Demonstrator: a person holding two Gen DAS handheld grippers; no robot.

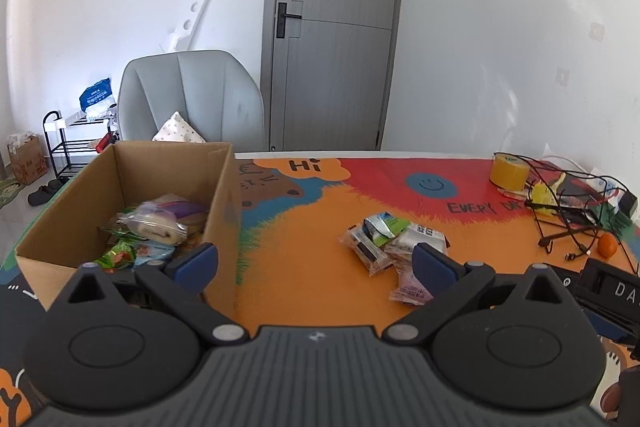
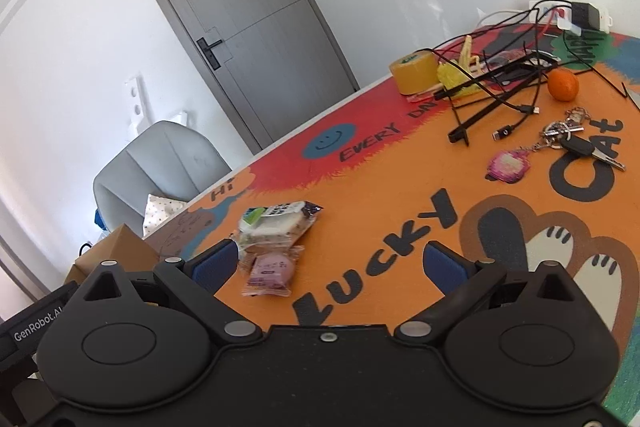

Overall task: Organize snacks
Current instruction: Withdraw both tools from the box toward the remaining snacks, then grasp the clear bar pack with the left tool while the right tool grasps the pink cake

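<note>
Snack packets (image 1: 394, 253) lay piled on the worktop (image 2: 384, 187), beside the cardboard box (image 1: 218, 203).
Left gripper (image 1: 316, 261) and right gripper (image 2: 334, 263) had jaws spread, both empty. Packets appeared light, crinkly, slippery and crushable; grip a sealed edge, beginning with the pink packet (image 2: 270, 273).

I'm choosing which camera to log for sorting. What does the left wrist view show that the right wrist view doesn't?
Only the left wrist view looks into the cardboard box, with snack packets already inside. Only the right wrist view shows the keys and pink keychain. Both show the loose snack pile, the orange, the yellow tape roll, and an open, empty hand-held gripper.
</note>
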